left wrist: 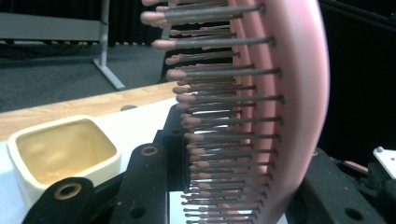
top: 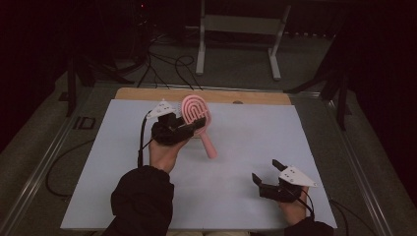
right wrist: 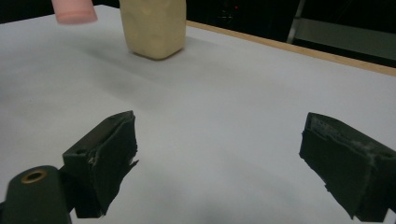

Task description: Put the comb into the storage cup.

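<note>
Above mat centre: pink hairbrush point(top: 197, 119) pinched at head by left gripper point(top: 187, 127), handle slanting down toward right. Cream cup point(left wrist: 56, 151) just beside. Right gripper point(top: 265, 172) spread, resting near front edge of white mat point(top: 255, 132); open room between.

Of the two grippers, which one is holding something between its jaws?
The left gripper: its jaws are clamped on the head of the pink hairbrush. The right gripper has open jaws with nothing between them, above the white table.
</note>
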`<action>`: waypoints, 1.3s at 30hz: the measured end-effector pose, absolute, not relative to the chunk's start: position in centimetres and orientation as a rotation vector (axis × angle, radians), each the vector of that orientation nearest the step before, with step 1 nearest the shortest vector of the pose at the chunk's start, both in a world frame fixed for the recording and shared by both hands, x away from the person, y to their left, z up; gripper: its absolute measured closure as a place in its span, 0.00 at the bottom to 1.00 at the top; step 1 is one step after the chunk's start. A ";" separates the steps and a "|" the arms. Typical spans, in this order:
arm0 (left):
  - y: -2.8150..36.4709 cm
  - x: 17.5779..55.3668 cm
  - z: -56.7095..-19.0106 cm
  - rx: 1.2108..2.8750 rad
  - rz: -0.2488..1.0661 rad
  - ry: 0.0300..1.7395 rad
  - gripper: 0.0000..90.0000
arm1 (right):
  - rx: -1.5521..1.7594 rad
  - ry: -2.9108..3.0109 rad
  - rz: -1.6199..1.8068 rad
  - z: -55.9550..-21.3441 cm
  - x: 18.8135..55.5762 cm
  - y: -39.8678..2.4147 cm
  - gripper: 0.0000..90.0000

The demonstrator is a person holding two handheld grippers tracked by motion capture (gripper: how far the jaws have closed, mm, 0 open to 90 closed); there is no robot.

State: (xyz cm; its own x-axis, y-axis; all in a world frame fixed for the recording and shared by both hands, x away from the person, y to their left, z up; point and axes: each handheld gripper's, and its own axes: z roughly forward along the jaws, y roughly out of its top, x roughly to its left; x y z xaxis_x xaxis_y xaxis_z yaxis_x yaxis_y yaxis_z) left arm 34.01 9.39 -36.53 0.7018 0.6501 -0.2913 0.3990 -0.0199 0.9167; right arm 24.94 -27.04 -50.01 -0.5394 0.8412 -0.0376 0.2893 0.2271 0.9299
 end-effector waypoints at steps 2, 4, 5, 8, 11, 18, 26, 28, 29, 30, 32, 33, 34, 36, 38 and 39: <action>9.5 34.1 -36.3 1.637 0.249 0.864 0.71 | 1.033 1.958 1.301 -50.0 24.9 -27.0 0.12; 9.5 34.3 -36.0 1.641 0.256 0.865 0.71 | 1.031 1.963 1.296 -50.1 24.9 -26.9 0.12; 9.6 34.4 -35.9 1.641 0.261 0.864 0.71 | 1.030 1.965 1.295 -50.1 24.9 -26.9 0.12; 9.7 34.6 -35.5 1.640 0.271 0.864 0.71 | 1.030 1.966 1.292 -50.1 24.9 -26.8 0.12; 9.9 34.7 -35.1 1.637 0.281 0.865 0.71 | 1.033 1.964 1.296 -50.1 24.9 -26.9 0.12; 10.1 34.9 -34.4 1.625 0.293 0.866 0.71 | 1.036 1.964 1.296 -50.1 24.9 -26.9 0.12; 10.2 35.2 -33.8 1.622 0.310 0.870 0.71 | 1.037 1.973 1.296 -50.2 24.9 -26.8 0.12; 10.3 35.4 -33.6 1.621 0.316 0.872 0.71 | 1.037 1.973 1.299 -50.2 24.9 -26.9 0.12; 10.4 35.5 -33.5 1.622 0.320 0.872 0.71 | 1.038 1.975 1.299 -50.2 25.0 -26.9 0.12; 10.4 35.5 -33.4 1.623 0.324 0.873 0.71 | 1.035 1.978 1.299 -50.2 25.0 -26.9 0.12; 10.5 35.7 -33.2 1.628 0.334 0.877 0.71 | 1.035 1.978 1.293 -50.3 25.0 -26.8 0.12; 10.5 35.8 -33.1 1.628 0.339 0.878 0.71 | 1.034 1.978 1.294 -50.3 25.0 -26.8 0.12; 10.5 35.8 -33.0 1.631 0.344 0.879 0.71 | 1.034 1.978 1.294 -50.3 25.0 -26.8 0.12; 10.6 36.0 -32.7 1.632 0.352 0.881 0.71 | 1.034 1.977 1.298 -50.3 25.0 -26.9 0.12; 10.6 36.1 -32.5 1.634 0.362 0.881 0.71 | 1.034 1.977 1.298 -50.3 25.0 -26.9 0.12; 10.7 36.2 -32.4 1.638 0.368 0.878 0.71 | 1.033 1.977 1.296 -50.3 25.0 -26.8 0.12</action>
